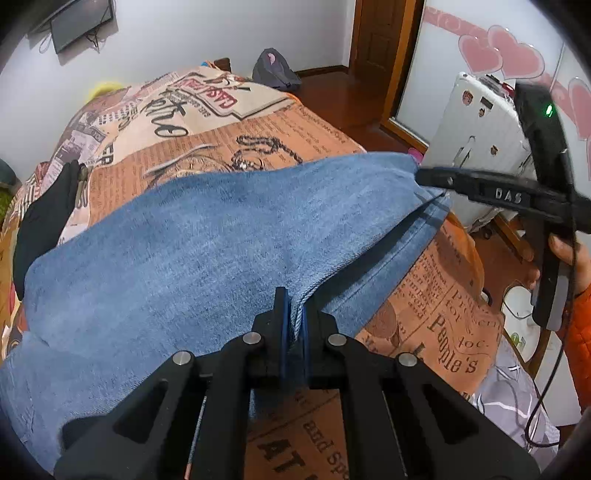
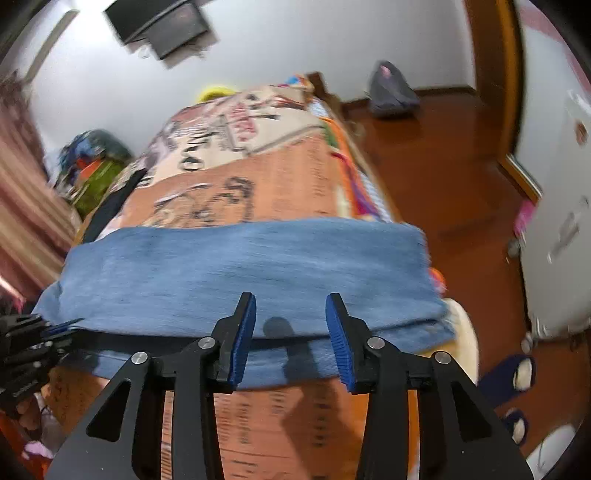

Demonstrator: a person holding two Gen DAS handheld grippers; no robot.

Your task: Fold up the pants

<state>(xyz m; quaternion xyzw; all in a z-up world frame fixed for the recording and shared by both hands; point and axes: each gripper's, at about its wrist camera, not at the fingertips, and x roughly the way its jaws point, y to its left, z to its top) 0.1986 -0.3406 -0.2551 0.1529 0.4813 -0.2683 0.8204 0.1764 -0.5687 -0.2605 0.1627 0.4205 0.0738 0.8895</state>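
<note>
One pair of faded blue denim pants [image 1: 192, 236], lying folded across a bed spread with one orange and cream newspaper-print bedcover [image 1: 295, 129]. Two sets of black tongs with blue ribbed pads, one per hand.

Left tongs [image 1: 294, 317] clenched on a hemmed edge of the denim at the near side of the pants, the stitched hem pinched between the two pads and lifted slightly off the cover. Right tongs [image 2: 290, 332] released, jaws spread wide, hovering over the near edge of the pants without touching cloth; shadows of both fingers cast on the denim and bedcover beneath. In the left wrist view, right tongs [image 1: 424, 176] seen from the side at the far right corner of the pants, with the holder's bare hand [image 1: 565, 258] and an orange sleeve behind the handle. In the right wrist view, left tongs [image 2: 62, 326] at the left corner of the denim.

Pants as a broad band spanning nearly the full width of the bed, upper layer smooth, a second layer peeking out below along the near edge, a seam running diagonally near the right end. Right wrist view blurred.

Around the bed: one black wall-mounted screen [image 1: 81, 22], one grey backpack [image 1: 275, 70] on the reddish wooden floor [image 2: 443, 166], one white suitcase [image 1: 480, 136], one black garment [image 1: 48, 214] at the bed's left edge, two dark blue slippers [image 2: 513, 373].
</note>
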